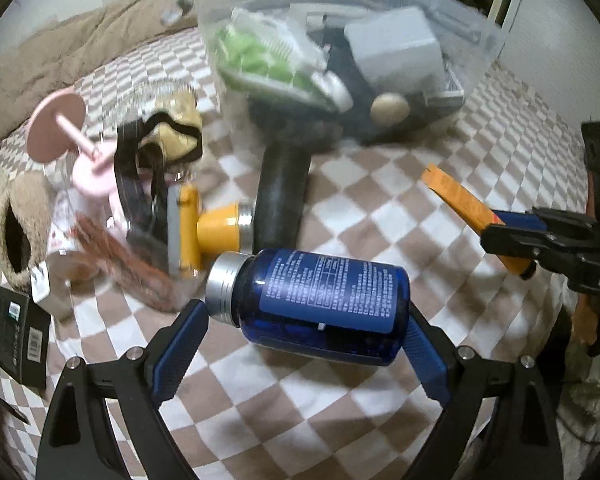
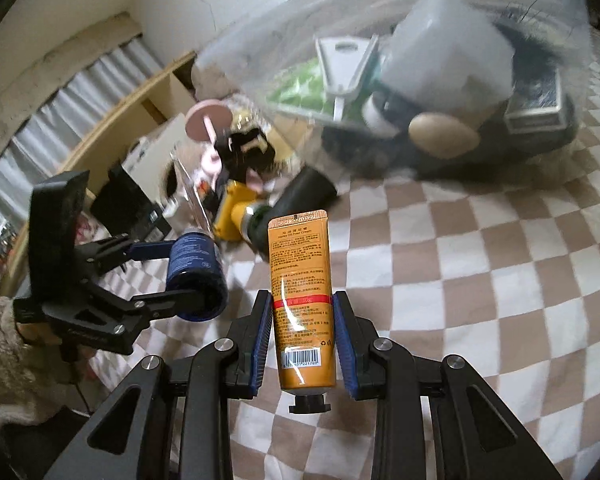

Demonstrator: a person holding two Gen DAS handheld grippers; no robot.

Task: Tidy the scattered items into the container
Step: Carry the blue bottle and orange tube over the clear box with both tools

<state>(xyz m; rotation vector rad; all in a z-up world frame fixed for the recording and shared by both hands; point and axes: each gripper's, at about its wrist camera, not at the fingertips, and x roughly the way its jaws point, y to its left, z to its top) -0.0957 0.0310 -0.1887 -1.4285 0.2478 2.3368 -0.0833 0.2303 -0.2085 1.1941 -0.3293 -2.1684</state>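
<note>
My left gripper is shut on a blue pill bottle with a silver cap, held sideways above the checkered cover. From the right wrist view the same bottle hangs between the left gripper's fingers at the left. My right gripper is shut on an orange cream tube, cap toward the camera. That tube also shows at the right edge of the left wrist view. The clear plastic container stands ahead, holding a grey box, a green-and-white item and several other things.
A heap of loose items lies to the left of the container: a pink spool-like stand, a yellow-and-silver tool, a black cylinder, straps and packets. A checkered cover spreads below. A wooden shelf and wall stand at the back left.
</note>
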